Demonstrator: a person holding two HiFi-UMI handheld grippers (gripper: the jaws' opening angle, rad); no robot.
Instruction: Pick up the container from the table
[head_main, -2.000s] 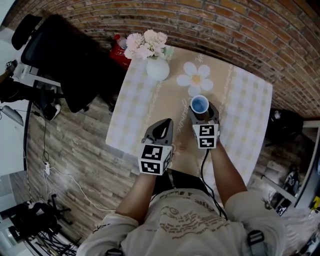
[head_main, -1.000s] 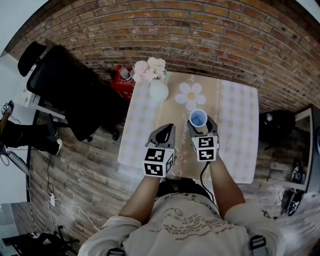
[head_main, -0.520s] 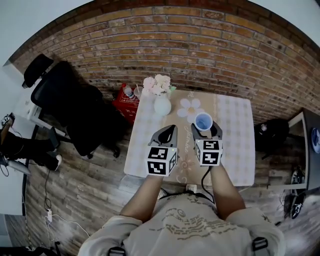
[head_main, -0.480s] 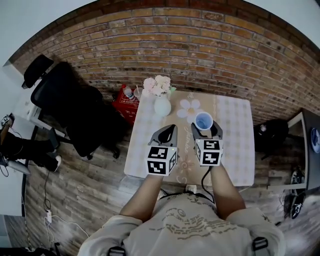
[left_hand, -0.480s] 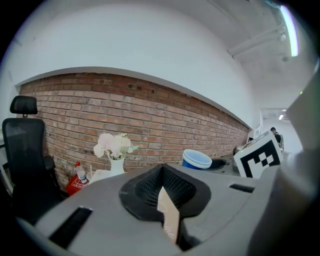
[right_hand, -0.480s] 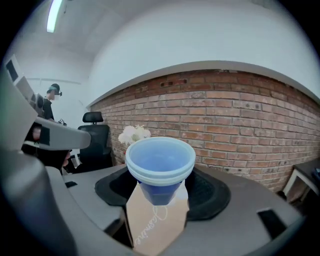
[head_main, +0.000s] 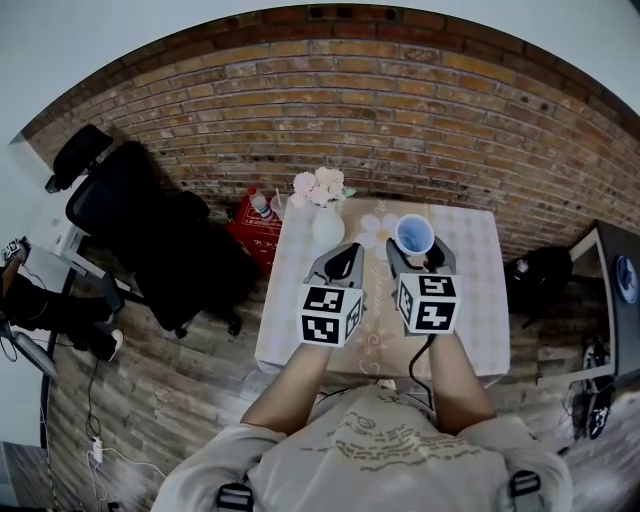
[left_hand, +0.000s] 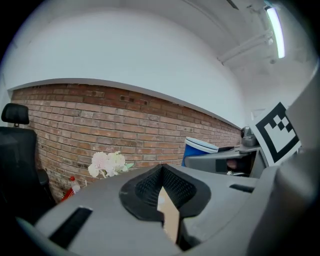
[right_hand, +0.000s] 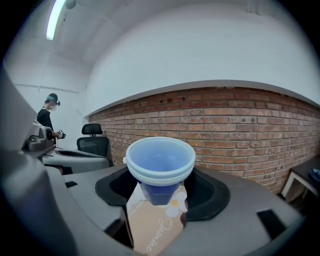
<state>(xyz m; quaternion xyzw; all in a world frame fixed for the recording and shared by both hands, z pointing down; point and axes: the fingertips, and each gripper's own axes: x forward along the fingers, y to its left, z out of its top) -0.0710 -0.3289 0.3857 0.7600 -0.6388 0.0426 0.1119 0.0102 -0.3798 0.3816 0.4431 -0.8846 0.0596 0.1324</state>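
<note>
Above table (head_main: 478, 300), far right part: container (head_main: 414, 235) clamped in right tool (head_main: 416, 252), clear of surface. Left tool (head_main: 338, 262) just beside, jaws together, empty. Pick-up step looks done; next calls for steady, upright hold.

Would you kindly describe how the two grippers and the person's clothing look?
The left gripper and right gripper are grey with black-lined jaws; each carries a white cube with black square markers. A black cable trails from the right one. The person wears a pale, printed short-sleeved T-shirt.
</note>
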